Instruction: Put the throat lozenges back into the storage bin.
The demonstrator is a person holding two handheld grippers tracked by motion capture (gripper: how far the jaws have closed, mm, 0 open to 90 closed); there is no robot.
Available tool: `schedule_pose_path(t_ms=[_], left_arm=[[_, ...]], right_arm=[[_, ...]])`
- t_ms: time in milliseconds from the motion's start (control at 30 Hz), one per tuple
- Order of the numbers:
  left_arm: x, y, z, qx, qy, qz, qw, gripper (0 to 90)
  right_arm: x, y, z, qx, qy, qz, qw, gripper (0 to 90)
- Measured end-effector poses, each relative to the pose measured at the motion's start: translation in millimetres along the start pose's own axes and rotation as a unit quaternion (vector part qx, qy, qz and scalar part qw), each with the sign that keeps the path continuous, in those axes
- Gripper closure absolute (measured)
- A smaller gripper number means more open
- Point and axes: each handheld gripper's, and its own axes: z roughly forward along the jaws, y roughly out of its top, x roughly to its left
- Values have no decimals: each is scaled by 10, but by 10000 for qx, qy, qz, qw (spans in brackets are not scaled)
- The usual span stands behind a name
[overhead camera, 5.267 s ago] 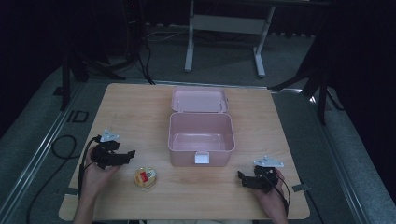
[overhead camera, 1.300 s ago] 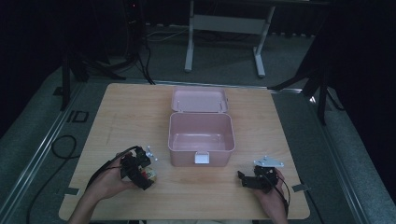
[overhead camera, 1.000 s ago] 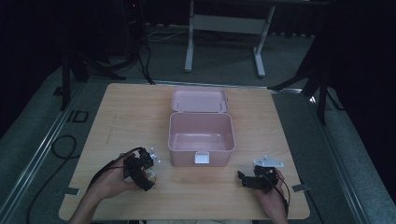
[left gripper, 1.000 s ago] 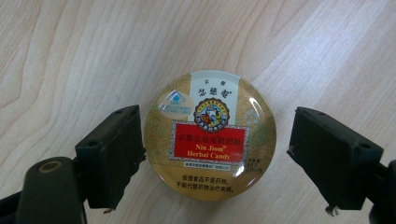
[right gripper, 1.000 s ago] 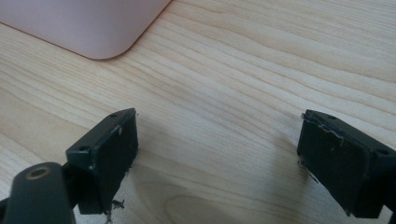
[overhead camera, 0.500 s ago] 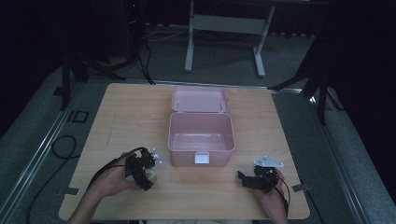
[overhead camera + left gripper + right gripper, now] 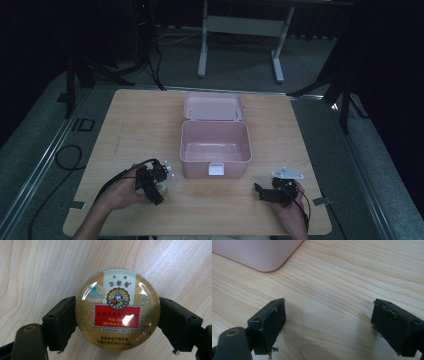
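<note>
1. Wooden table [image 7: 150,120]: light wood grain surface. It carries every item listed below.
2. Pink storage box [image 7: 215,148]: stands at the table centre, open. Its lid [image 7: 213,107] lies folded back flat on the far side. A white latch sits on the near wall. In the right gripper view, one rounded corner of the box shows at the upper left.
3. Left gripper [image 7: 157,181]: held in the person's left hand [image 7: 122,192], just left of the box's near-left corner and low over the table. In the left gripper view, its two black jaws press against opposite sides of the candy tin, one on each flank, so this gripper is clamped on the tin.
4. Right gripper [image 7: 257,190]: held in the person's right hand [image 7: 292,212], near the table's front edge, right of the box and apart from it. Its jaws stand wide apart with bare wood between them; released.
5. Round candy tin [image 7: 117,308]: gold lid with a red label reading "Nin Jiom Herbal Candy". Whether it touches the table cannot be told.
</note>
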Motion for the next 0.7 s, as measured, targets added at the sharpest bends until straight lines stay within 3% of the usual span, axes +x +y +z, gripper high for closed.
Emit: schedule_pose_path(t_ms=[167, 700], left_arm=[[-5, -7, -16, 28, 73, 95, 9999, 202], [75, 2, -198, -27, 90, -13, 10000, 210]], right_arm=[[0, 0, 0, 0, 0, 0, 10000, 122], [0, 0, 1, -3, 1, 1, 10000, 122]])
